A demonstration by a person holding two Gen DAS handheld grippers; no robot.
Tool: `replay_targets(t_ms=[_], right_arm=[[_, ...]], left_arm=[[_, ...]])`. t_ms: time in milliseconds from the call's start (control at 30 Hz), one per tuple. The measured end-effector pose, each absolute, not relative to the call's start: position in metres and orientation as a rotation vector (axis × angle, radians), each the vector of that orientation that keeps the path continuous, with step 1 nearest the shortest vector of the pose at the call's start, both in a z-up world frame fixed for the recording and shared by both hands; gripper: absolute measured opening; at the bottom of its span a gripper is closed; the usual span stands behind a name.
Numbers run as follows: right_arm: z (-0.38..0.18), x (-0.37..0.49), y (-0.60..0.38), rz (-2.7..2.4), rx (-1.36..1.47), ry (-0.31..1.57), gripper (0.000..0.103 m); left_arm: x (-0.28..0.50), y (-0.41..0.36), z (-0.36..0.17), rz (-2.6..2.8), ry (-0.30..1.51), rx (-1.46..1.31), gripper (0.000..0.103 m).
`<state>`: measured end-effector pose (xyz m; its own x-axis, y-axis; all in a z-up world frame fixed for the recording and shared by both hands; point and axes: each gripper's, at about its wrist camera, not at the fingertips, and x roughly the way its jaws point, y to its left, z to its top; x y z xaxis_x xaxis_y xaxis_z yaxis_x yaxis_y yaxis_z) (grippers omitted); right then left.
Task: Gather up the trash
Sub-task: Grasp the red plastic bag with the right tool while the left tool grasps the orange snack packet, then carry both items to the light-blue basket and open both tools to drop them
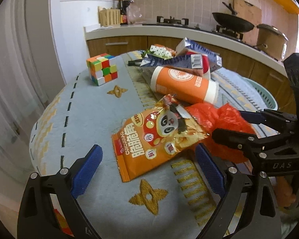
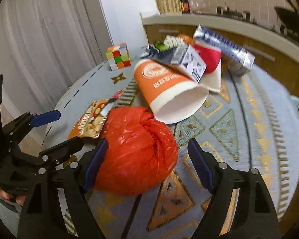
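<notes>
Red plastic bag (image 2: 137,151) sits nearest, between the spread pads of the right tool (image 2: 146,163), near pad touching or just beside it, far pad clear, so not pinched. Left tool (image 1: 149,171) is spread wide too, straddling the orange snack packet (image 1: 155,139) without pressing it. Nothing looks collected yet: farther back on the surface (image 1: 89,119) the orange paper cup (image 1: 183,83), blue cartons (image 1: 201,53) and red cup (image 2: 207,59) all remain, pale green basket (image 1: 263,93) at the right edge.
</notes>
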<state>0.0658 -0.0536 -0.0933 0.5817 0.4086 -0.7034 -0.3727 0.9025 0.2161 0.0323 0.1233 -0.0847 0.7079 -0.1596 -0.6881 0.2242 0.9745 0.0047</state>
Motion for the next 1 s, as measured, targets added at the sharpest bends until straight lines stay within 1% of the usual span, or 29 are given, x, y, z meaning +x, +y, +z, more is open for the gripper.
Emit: replay_targets(t_ms=[133, 200, 233, 300, 367, 433, 467, 567, 600, 633, 667, 700, 733, 800, 1000], right_arm=[[-0.097, 0.072, -0.058, 0.481, 0.088, 0.86, 0.076], [-0.097, 0.076, -0.059, 0.493, 0.095, 0.866, 0.065], [-0.095, 0.076, -0.06, 0.502, 0.095, 0.865, 0.055], [-0.092, 0.075, -0.06, 0.488, 0.07, 0.849, 0.05], [-0.089, 0.074, -0.059, 0.479, 0.055, 0.839, 0.045], [-0.087, 0.071, -0.06, 0.474, 0.051, 0.832, 0.042], [-0.087, 0.07, -0.06, 0.472, 0.047, 0.829, 0.041], [-0.083, 0.066, -0.065, 0.471, 0.047, 0.822, 0.039], [-0.081, 0.064, -0.066, 0.471, 0.047, 0.82, 0.039], [-0.079, 0.062, -0.068, 0.472, 0.045, 0.815, 0.038], [-0.077, 0.059, -0.069, 0.472, 0.041, 0.809, 0.038], [-0.074, 0.057, -0.07, 0.474, 0.039, 0.8, 0.037], [-0.071, 0.054, -0.071, 0.475, 0.038, 0.793, 0.037], [-0.062, 0.049, -0.073, 0.475, 0.032, 0.776, 0.037], [-0.028, 0.032, -0.086, 0.464, 0.017, 0.691, 0.037]], left_arm=[[0.034, 0.122, -0.088, -0.23, 0.768, 0.104, 0.089], [0.034, 0.118, -0.09, -0.239, 0.774, 0.13, 0.089], [0.035, 0.117, -0.09, -0.245, 0.778, 0.137, 0.089], [0.036, 0.114, -0.092, -0.248, 0.785, 0.147, 0.088], [0.04, 0.112, -0.094, -0.241, 0.793, 0.151, 0.082], [0.044, 0.11, -0.096, -0.242, 0.807, 0.143, 0.068], [0.047, 0.109, -0.098, -0.234, 0.823, 0.143, 0.064], [0.05, 0.106, -0.103, -0.204, 0.831, 0.162, 0.043], [0.05, 0.107, -0.103, -0.208, 0.831, 0.152, 0.031], [0.049, 0.108, -0.101, -0.216, 0.823, 0.136, 0.024], [0.048, 0.109, -0.098, -0.224, 0.817, 0.125, 0.019], [0.047, 0.11, -0.095, -0.237, 0.813, 0.113, 0.009], [0.047, 0.11, -0.093, -0.239, 0.807, 0.11, 0.004], [0.044, 0.112, -0.085, -0.251, 0.785, 0.076, 0.002], [0.041, 0.109, -0.053, -0.295, 0.709, 0.007, 0.0]])
